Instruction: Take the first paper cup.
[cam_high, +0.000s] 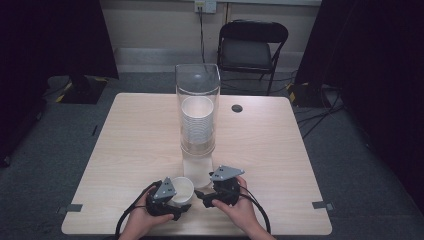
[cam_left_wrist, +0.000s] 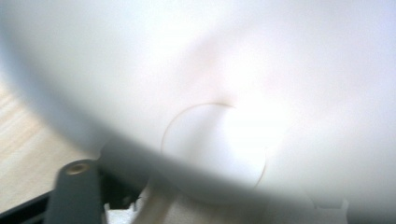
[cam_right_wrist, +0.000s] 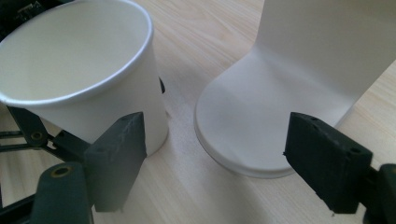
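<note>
white paper cup (cam_high: 182, 190) sits between left gripper (cam_high: 176, 206) fingers, unpressed; right gripper (cam_high: 205, 199) fingers wide, empty.

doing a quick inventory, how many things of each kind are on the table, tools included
loose paper cup: 1
clear cup dispenser with a stack of cups inside (too many to count apart): 1
hand-held tools: 2, left tool and right tool
total: 4
</note>
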